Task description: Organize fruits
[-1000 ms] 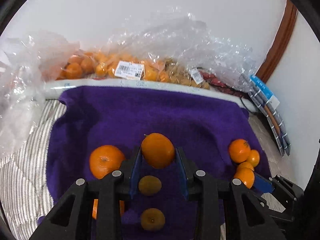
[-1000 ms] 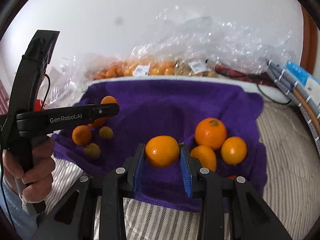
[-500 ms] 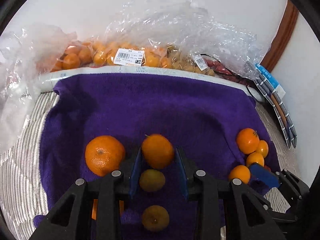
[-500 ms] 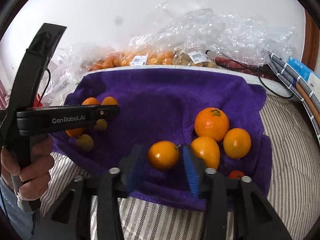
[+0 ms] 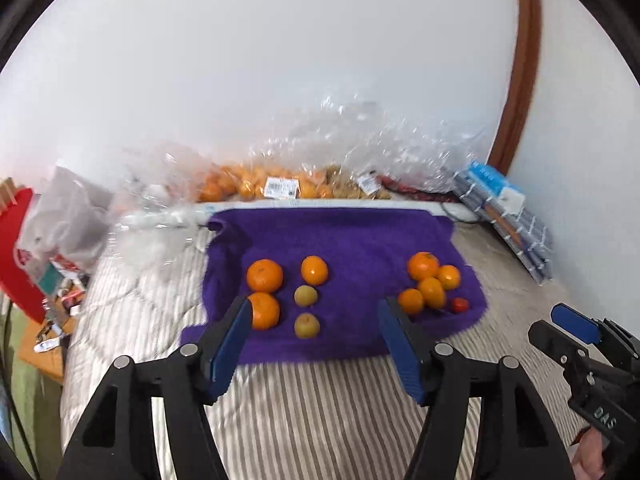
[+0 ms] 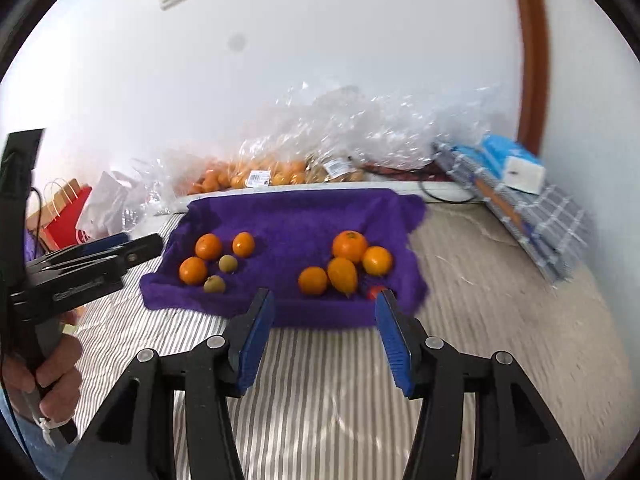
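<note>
A purple towel [image 5: 352, 236] lies on the striped bed. On its left part rest three oranges [image 5: 264, 275] and two small yellow-green fruits [image 5: 306, 295]. Its right part holds several oranges [image 5: 432, 292] and a small red fruit [image 5: 459, 304]. My left gripper [image 5: 314, 304] hangs back over the bedding, jaws opening, nothing between them. My right gripper [image 6: 322, 294] hovers short of the towel's near edge [image 6: 320, 316], jaws opening and empty too. The right wrist view shows both groups, the left oranges [image 6: 208, 246] and the right oranges [image 6: 342, 275], and the left gripper [image 6: 136, 242] held by a hand [image 6: 44, 376].
Clear plastic bags of oranges [image 5: 256, 188] line the wall behind the towel. A red paper bag [image 6: 60, 216] and clutter sit at the left. A checked cloth bundle with a blue box [image 6: 520, 184] lies at the right by a brown door frame [image 6: 532, 60].
Both grippers let go of their oranges, which now lie on the towel. Both have opened and pulled back and up, so the whole towel is in view.
</note>
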A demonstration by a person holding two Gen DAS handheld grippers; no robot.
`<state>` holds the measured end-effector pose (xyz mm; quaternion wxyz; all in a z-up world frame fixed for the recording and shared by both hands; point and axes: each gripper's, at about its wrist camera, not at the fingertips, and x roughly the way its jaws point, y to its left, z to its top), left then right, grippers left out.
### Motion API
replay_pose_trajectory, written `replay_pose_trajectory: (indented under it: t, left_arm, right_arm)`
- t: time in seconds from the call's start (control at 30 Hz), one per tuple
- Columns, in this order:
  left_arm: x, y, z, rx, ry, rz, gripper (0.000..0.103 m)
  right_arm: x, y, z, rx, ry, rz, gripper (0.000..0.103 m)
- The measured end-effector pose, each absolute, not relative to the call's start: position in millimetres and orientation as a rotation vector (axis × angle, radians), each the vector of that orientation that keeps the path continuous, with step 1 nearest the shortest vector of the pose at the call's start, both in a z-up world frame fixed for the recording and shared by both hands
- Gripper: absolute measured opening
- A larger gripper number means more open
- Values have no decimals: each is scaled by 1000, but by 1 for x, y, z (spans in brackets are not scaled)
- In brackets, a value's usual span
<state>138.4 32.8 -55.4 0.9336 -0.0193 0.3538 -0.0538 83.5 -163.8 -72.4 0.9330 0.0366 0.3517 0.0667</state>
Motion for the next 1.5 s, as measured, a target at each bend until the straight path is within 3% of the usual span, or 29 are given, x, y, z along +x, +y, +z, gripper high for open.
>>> replay_pose_trajectory:
  t: [0.13, 0.2, 0.3, 0.4, 1.5]
  left_arm:
    - [91, 33, -36, -28, 662, -52, 74]
    - [74, 33, -31, -34, 649, -42, 78]
    - [51, 30, -26, -45, 636, -28, 81]
    - [37, 27, -26, -42, 633, -18, 81]
    - [11, 16, -15, -27, 596, 6, 83]
  right_arm:
    - [41, -173, -59, 75, 700, 101, 53]
    - [25, -177, -54, 69, 690, 80, 70]
    - [-3, -182, -44, 67, 641, 47, 85]
    - [-21, -184, -37, 58, 616, 36, 95]
    - [-52, -193, -25, 65, 591, 0, 96]
